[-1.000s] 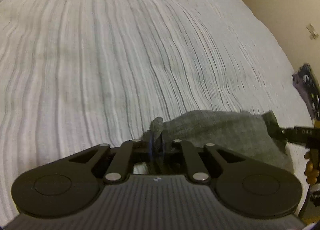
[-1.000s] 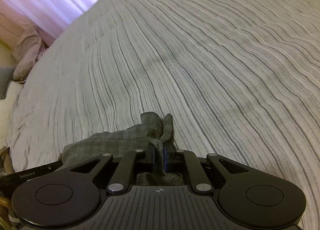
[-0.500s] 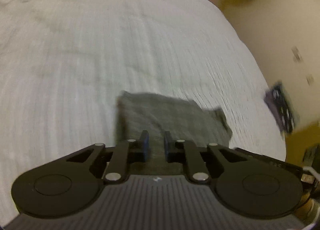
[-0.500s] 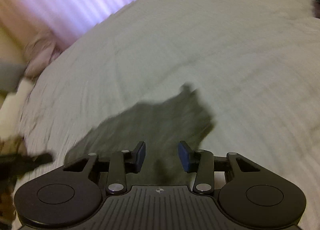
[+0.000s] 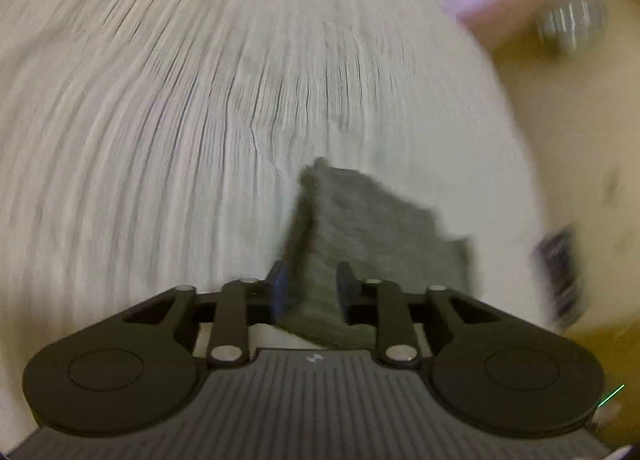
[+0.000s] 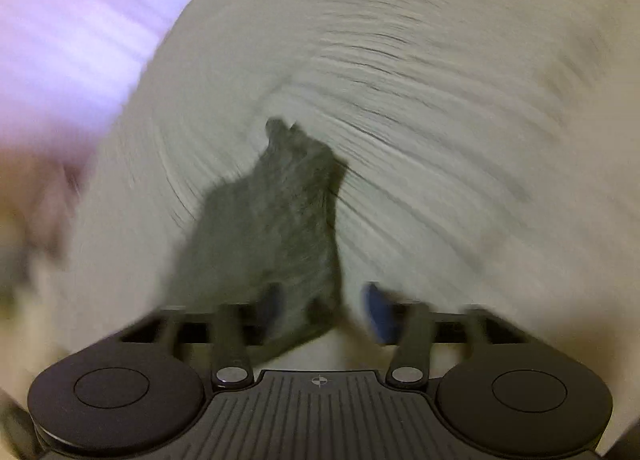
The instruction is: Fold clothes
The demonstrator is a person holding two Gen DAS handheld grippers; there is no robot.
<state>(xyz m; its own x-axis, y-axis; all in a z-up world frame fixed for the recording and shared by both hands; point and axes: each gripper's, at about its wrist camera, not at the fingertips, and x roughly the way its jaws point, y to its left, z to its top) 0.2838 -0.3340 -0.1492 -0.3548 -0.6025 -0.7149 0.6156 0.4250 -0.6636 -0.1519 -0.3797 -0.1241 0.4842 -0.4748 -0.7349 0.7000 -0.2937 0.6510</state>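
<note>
A small dark grey cloth (image 5: pixel 372 228) lies folded on the pale striped bedcover (image 5: pixel 160 120), blurred by motion. My left gripper (image 5: pixel 312 280) hangs above its near left corner; its jaws are opening, the cloth shows through the gap, and the pads do not press on it. In the right wrist view the same cloth (image 6: pixel 272 220) stretches away from my right gripper (image 6: pixel 324 304). Its jaws are opening wide over the cloth's near end, with the right fingertip (image 6: pixel 378 312) off the cloth over the bedcover (image 6: pixel 440 140).
A pink-lilac curtain (image 6: pixel 60 20) hangs beyond the bed's far edge. A beige wall (image 5: pixel 580 120) runs along the bed's right side, and a dark blurred object (image 5: pixel 560 272) sits at that edge. Bedcover spreads wide on the left.
Both grippers were shut on the bunched corners of the grey cloth. They have let go, opened, risen and rolled, and the cloth now lies flatter on the bed.
</note>
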